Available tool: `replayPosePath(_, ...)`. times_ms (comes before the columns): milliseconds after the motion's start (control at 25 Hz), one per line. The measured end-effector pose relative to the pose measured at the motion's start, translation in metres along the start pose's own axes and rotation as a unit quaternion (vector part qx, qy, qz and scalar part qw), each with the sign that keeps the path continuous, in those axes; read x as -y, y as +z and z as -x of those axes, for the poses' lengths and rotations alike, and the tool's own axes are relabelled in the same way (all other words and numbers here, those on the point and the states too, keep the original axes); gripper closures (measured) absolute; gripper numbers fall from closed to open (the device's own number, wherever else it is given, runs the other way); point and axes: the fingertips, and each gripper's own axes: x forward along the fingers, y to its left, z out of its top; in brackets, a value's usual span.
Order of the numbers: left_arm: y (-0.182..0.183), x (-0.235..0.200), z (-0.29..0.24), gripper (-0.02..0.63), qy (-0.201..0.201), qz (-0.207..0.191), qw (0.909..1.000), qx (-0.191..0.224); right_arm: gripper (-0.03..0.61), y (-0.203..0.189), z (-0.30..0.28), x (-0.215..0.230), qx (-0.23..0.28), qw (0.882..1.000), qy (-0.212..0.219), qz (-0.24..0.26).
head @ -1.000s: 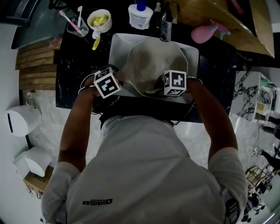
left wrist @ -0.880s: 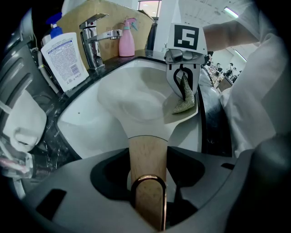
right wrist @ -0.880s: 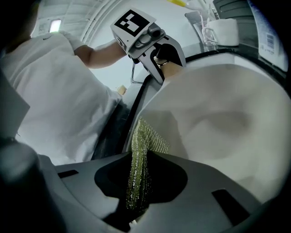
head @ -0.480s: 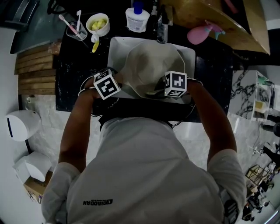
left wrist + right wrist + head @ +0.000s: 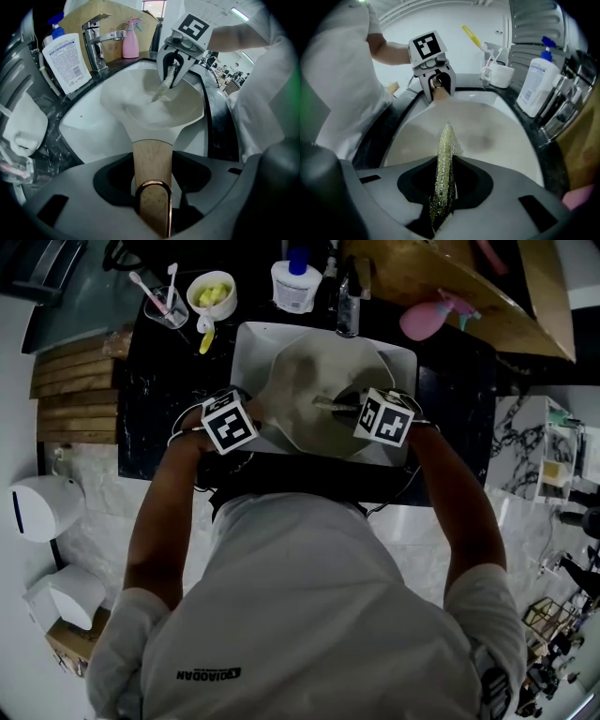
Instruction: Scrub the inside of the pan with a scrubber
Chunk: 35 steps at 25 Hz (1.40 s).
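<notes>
Pan: wooden handle clamped in left gripper. Right gripper, pinching mesh scrubber, just pushed ahead across inside. Scrubbing underway.

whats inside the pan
Only the scrubber, pinched in the right gripper, reaches into the pan. The spot under its tip is covered.

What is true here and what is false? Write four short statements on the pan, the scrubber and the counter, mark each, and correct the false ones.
1. The left gripper is shut on the pan by its wooden handle. True.
2. The right gripper holds a toothbrush. False: its jaws grip a mesh scrubber.
3. The pan lies in the white sink. True.
4. The pink spray bottle stands left of the tap. False: it stands to the tap's right.
</notes>
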Motion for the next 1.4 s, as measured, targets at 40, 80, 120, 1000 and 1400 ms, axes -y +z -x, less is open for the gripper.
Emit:
replayPosePath(40, 0.0, 0.0, 0.0, 0.367, 0.0, 0.0, 1.0, 0.0, 0.491, -0.001, 0.002, 0.012, -0.011, 0.999, -0.033, 0.012)
replayPosePath(80, 0.0, 0.0, 0.0, 0.367, 0.001, 0.0, 1.0, 0.0, 0.491, -0.003, 0.004, 0.024, -0.024, 0.997, -0.064, 0.026)
replayPosePath(120, 0.0, 0.0, 0.0, 0.366, 0.001, 0.0, 1.0, 0.0, 0.491, -0.005, 0.005, 0.035, -0.037, 0.994, -0.091, 0.042)
replayPosePath(1000, -0.002, 0.0, 0.0, 0.367, 0.0, 0.0, 1.0, -0.003, 0.491, -0.015, -0.004, 0.139, -0.213, 0.855, -0.305, 0.362)
replayPosePath(1400, -0.001, -0.001, 0.0, 0.367, 0.0, 0.0, 1.0, -0.002, 0.489, -0.051, -0.023, 0.142, -0.294, 0.852, -0.246, 0.356)
